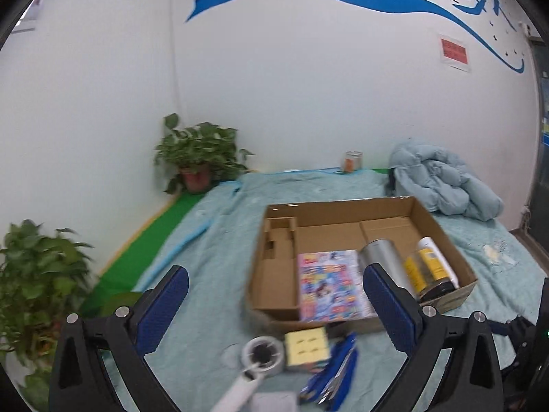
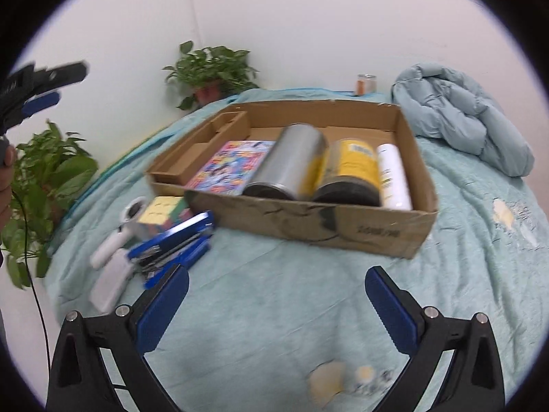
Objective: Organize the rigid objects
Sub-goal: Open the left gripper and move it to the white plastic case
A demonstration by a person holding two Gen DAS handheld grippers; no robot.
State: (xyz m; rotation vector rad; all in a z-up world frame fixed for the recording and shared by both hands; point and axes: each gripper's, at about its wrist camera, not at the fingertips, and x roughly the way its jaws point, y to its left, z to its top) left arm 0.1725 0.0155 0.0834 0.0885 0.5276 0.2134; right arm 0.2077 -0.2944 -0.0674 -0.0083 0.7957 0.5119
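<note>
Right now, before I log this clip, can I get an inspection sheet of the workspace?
Surface: blue quilt, rumpled.
Job's things: cardboard box holds a book, steel can, yellow can and white bottle. Outside it, at its left corner: cube, blue stapler, white handheld gadget, white block.
Clutter: folded blue duvet; jar by the wall.
Grippers: left gripper and right gripper open, empty.
Cables: black cable at the left edge.
Surroundings: white wall, two potted plants.
</note>
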